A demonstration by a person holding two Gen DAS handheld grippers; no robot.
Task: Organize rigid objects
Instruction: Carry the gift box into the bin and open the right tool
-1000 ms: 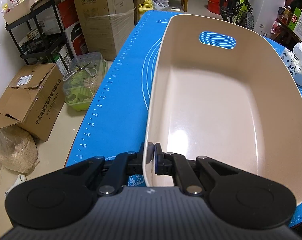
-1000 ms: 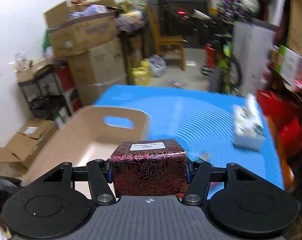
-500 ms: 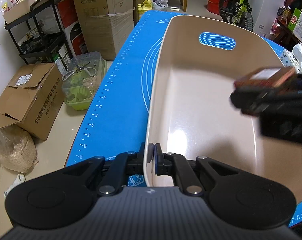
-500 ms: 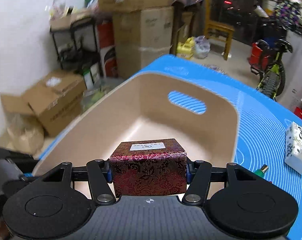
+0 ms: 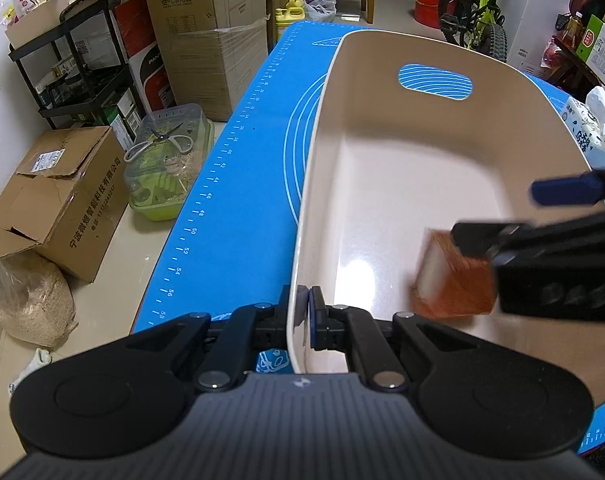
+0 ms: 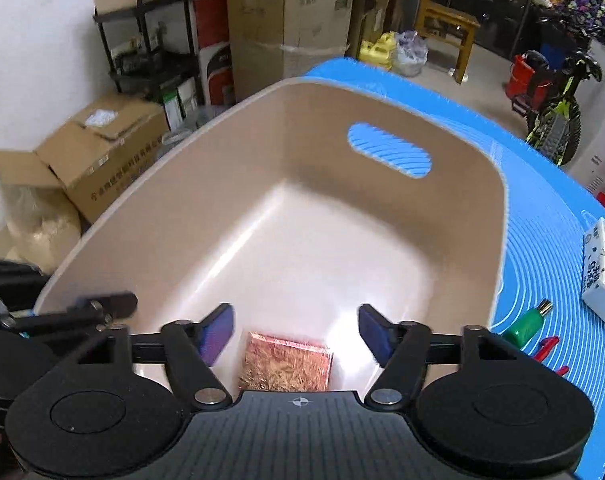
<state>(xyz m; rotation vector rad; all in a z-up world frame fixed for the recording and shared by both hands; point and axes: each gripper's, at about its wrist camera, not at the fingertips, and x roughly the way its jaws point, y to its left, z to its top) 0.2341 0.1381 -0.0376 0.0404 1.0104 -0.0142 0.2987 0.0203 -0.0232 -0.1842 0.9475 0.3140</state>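
Observation:
A beige plastic bin (image 5: 382,96) with a handle slot stands on the blue mat (image 5: 254,184). My left gripper (image 5: 303,312) is shut on the bin's near rim. My right gripper (image 6: 296,332) is open above the bin's near end (image 6: 262,160). A red-brown patterned box (image 6: 284,366) lies on the bin floor just below and between its fingers. In the left wrist view the box (image 5: 450,280) is blurred, partly behind the right gripper (image 5: 550,216).
On the mat right of the bin lie a white tissue pack (image 6: 602,264), a green bottle (image 6: 528,322) and a red item (image 6: 550,346). Cardboard boxes (image 5: 58,196), a shelf rack (image 5: 74,64) and a green plastic container (image 5: 170,160) stand on the floor to the left.
My right gripper moved over the bin, lowered, and opened, letting go of the patterned box, which now sits on the bin floor. My left gripper has stayed on the rim.

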